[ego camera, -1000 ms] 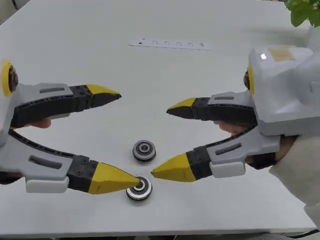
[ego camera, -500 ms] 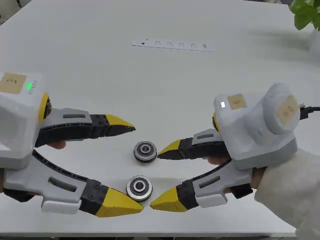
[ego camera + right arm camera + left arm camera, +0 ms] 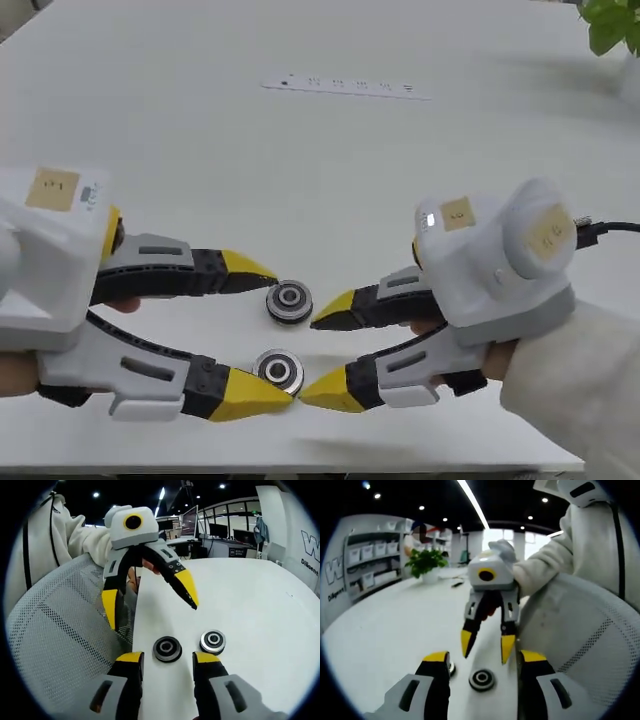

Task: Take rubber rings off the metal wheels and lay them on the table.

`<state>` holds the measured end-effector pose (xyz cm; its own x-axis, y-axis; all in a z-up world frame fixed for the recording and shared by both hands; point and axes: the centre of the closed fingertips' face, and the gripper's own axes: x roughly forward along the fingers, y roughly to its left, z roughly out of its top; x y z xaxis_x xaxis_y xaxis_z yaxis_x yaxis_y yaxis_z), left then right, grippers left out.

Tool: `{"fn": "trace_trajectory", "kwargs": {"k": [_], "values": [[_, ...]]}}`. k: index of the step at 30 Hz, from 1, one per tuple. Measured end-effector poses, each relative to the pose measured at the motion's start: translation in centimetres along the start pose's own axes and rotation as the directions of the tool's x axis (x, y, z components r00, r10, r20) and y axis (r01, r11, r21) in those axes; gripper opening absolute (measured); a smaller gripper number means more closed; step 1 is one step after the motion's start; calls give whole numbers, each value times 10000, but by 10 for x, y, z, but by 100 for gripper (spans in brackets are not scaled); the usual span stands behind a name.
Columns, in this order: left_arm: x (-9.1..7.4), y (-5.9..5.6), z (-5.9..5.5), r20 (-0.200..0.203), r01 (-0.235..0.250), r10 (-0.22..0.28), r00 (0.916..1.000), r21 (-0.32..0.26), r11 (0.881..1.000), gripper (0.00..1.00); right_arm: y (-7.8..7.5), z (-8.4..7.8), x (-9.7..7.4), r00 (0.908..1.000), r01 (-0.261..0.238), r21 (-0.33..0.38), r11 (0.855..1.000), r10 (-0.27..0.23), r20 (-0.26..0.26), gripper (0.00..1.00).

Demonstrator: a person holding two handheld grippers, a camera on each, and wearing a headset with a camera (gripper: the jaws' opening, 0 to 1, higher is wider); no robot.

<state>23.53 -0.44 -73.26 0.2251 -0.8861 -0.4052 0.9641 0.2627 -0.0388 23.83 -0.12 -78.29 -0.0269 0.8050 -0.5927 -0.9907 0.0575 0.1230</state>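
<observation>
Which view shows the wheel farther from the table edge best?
Head view: the far wheel whole, from above. Right gripper view shows it whole but oblique; left gripper view has it mostly behind a jaw.

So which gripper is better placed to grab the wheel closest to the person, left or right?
Probably left. Both grippers are open, but the near wheel sits between the jaws of the left gripper, while the tips of the right gripper stop just short of it.
</observation>
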Motion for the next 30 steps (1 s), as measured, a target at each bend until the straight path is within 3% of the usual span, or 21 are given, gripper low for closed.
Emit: {"fn": "trace_trajectory", "kwargs": {"k": [5,9,16,30], "values": [[2,2,-7,-95,0,-1,10000,-94,10000,48,1,-2,4,10000,-53,221,9997,54,-6,33],[3,3,-12,-103,43,-46,9999,-302,9995,36,-2,-5,7,9999,107,180,9998,-106,-95,30],[8,5,-28,-523,108,-121,9986,-241,9997,28,2,-10,13,9995,-37,-50,10000,36,-318,27],[17,5,-51,-724,282,-323,9969,-559,9980,23,-1,-17,18,9988,49,-86,10000,-53,-481,22]]}}
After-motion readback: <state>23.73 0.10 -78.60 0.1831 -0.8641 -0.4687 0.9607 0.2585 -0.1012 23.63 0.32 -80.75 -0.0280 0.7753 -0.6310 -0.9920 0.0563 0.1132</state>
